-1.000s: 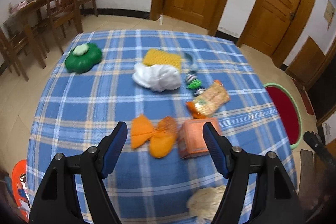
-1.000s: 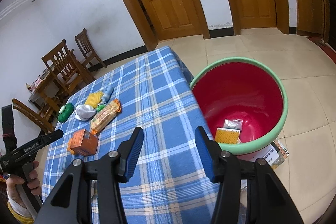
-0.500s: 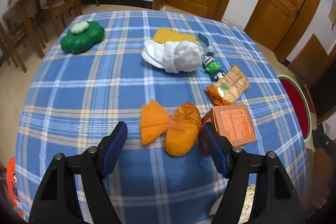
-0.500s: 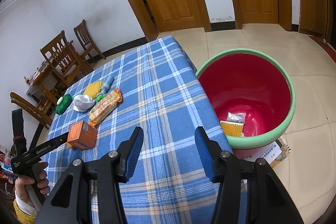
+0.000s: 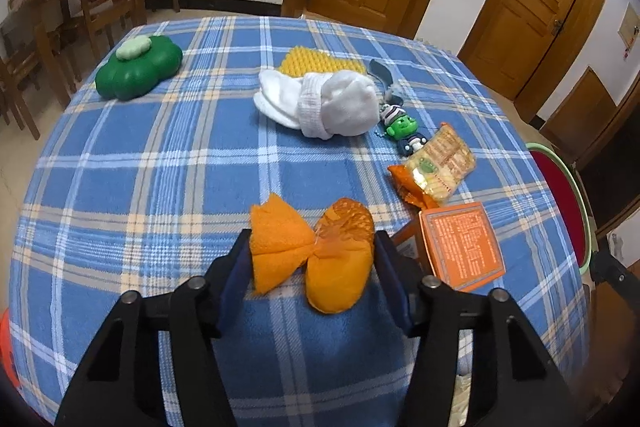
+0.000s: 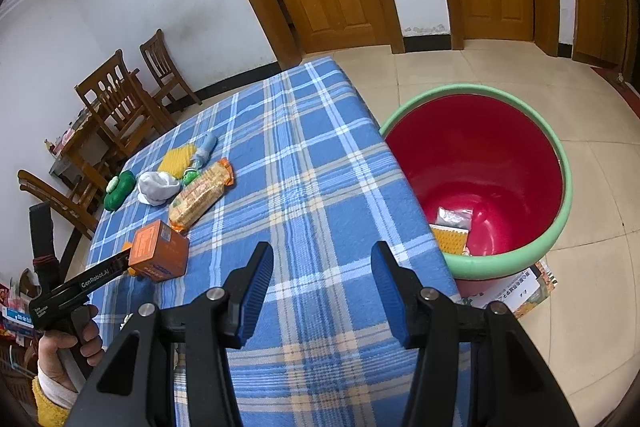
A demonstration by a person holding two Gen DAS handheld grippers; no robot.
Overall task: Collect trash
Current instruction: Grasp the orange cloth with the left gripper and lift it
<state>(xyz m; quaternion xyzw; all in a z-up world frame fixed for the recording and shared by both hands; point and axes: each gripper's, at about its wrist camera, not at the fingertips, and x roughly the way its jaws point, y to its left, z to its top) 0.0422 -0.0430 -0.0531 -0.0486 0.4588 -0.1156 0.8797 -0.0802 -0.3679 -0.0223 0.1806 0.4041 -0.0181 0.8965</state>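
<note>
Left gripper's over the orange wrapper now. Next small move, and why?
Probably finish the squeeze: the left gripper is closing with the orange wrapper between its fingers, flat on the tablecloth. Then lift toward the red bin.

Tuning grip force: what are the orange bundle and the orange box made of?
Orange bundle: looks like soft tissue or cloth in glossy mesh film, crinkled and pinched at the middle; left tongs closing around it. Orange box: probably matte printed cardboard, with flat faces and sharp edges.

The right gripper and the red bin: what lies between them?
Only bare plaid tablecloth lies between the right gripper and the red bin, in the right wrist view.
</note>
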